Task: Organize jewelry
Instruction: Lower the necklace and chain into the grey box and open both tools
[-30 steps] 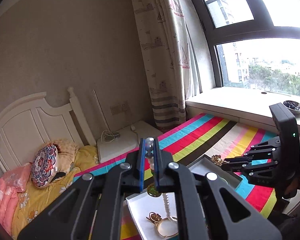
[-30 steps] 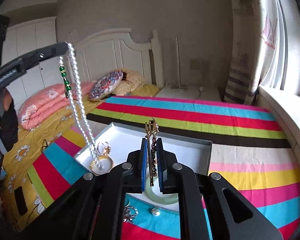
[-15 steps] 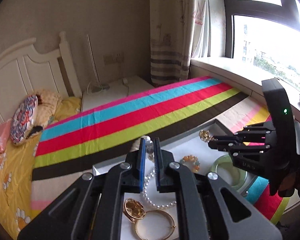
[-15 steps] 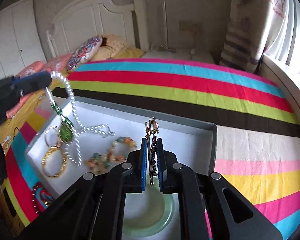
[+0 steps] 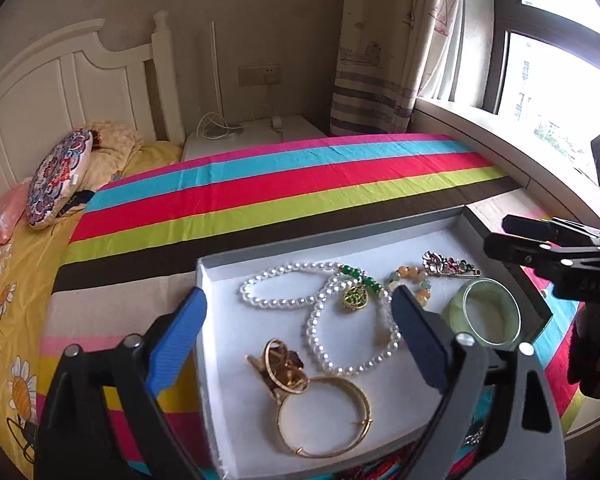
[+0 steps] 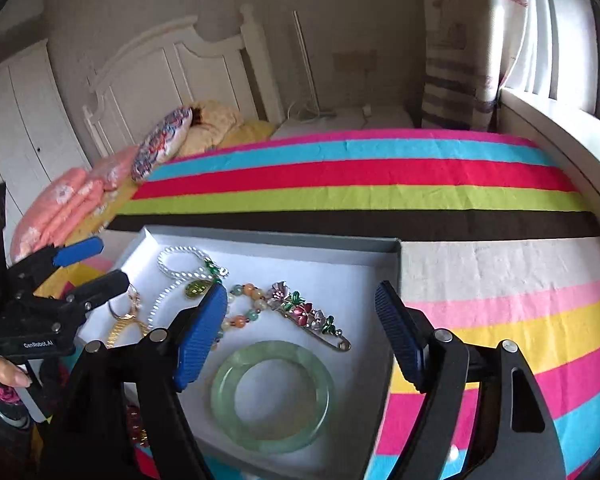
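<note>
Both grippers have let go since a second ago: then each was pinched shut on a piece held up over the bed, and now both pieces are lying in the box. Left gripper [image 5: 298, 318] is spreading its blue pads wide with nothing pressed between them, hanging just over the white tray box [image 5: 216, 270]. Beneath it the pearl necklace [image 5: 320, 312], which was dangling from those pads earlier, is resting in loose loops on the box floor with its green and gold pendant [image 5: 355, 297] on top. Nearer the camera, a gold bangle [image 5: 324, 416] and gold rings [image 5: 280, 364] are lying touching each other.

Right gripper [image 6: 300, 320] is likewise opening, its pads apart and gripping nothing. The flower brooch [image 6: 300, 308] it was carrying upright before is now lying flat in the box, just beyond the green jade bangle [image 6: 272, 396] and touching the end of a beaded bracelet [image 6: 242, 304].

Both views have also dropped closer to the box than before. It is sitting on the striped blanket [image 6: 360, 172] covering the bed, with a patterned cushion [image 5: 58, 176] lying by the headboard [image 5: 60, 80] and a curtain [image 5: 384, 48] hanging at the window.
</note>
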### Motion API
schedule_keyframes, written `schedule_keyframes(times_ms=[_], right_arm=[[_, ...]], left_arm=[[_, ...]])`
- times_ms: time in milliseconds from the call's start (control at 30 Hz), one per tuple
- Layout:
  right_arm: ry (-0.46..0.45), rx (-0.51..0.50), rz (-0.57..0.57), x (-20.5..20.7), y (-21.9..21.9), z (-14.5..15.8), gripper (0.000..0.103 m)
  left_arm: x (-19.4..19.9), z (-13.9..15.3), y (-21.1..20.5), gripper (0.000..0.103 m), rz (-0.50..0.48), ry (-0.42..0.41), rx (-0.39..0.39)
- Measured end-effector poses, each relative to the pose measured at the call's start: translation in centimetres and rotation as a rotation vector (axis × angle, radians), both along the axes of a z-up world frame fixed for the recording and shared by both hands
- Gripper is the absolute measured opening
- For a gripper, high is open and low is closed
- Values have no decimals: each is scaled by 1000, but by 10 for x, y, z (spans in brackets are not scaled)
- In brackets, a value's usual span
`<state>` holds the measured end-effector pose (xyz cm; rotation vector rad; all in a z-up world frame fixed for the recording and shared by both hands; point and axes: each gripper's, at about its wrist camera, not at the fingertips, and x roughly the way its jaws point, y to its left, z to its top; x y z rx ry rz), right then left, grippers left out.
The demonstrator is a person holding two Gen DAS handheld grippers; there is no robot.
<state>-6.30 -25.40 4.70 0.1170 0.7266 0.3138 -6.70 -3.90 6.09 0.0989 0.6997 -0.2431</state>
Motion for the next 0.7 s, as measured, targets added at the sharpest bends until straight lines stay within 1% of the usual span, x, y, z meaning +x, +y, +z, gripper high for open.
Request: schedule_keyframes(times_ms=[67, 167, 233, 333, 400, 500, 567, 633, 700], right_arm=[[-24, 27, 3, -13, -4, 9, 82], [-57, 52, 21, -37, -6, 19, 85], [-74, 62, 38, -55, -5, 21, 87], [-78, 35, 72, -82, 0, 14, 87], [-63, 17, 108, -99, 8, 4, 87], [-35, -35, 175, -120, 25, -12, 87], [-22, -74, 205, -127, 36, -21, 86], [-3, -76, 225, -130, 43, -28, 86], [26, -38, 243, -128, 46, -33, 86]], left_arm=[[-13, 7, 9, 101, 31, -19, -11], [-39, 12, 21, 101, 65, -46, -43], [-58, 9, 29, 101, 74, -45, -74], [-83, -4, 39, 101, 93, -31, -119], [-97, -14, 47, 101, 119, -36, -131], [-111, -28, 56, 101, 140, -46, -148], [-113, -36, 61, 101, 147, -41, -165], [-112, -39, 68, 101, 139, -22, -217], [-108, -41, 73, 101, 133, -9, -265]])
